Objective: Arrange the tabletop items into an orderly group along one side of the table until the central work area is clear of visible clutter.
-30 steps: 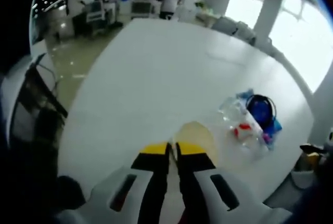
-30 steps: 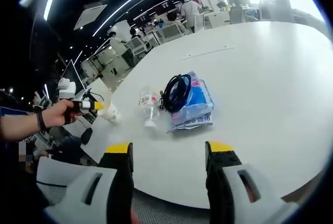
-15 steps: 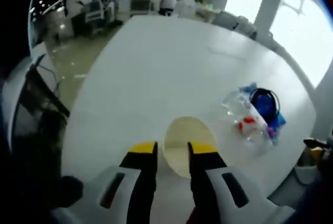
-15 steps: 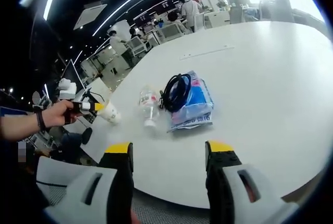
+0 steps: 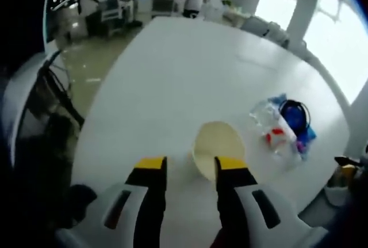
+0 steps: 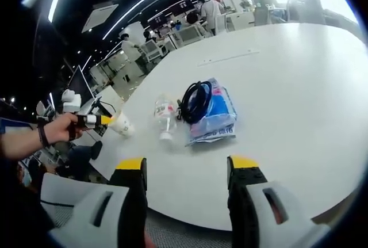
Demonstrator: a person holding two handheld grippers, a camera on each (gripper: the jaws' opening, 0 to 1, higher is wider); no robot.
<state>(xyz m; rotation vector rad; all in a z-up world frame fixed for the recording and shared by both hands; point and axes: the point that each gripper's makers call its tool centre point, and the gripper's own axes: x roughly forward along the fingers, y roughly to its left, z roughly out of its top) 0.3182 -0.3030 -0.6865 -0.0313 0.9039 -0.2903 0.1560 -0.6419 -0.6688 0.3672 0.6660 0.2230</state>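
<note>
A cream paper cup stands upright near the edge of the white table, just beyond my left gripper. That gripper is open, its yellow-tipped jaws apart and holding nothing. To the right lie a clear plastic bottle and a blue pack with a coiled black cable on it. My right gripper is open and empty, hovering off the table's near edge. Ahead of it are the bottle, the cable, the blue pack and the cup, with the left gripper in a person's hand beside the cup.
The table stretches wide and bare to the right and far side. Office chairs stand off its left edge. People and desks are in the background.
My left gripper has opened from shut and let go of the cup, which now stands upright just ahead of the jaws. The right gripper has stayed still.
</note>
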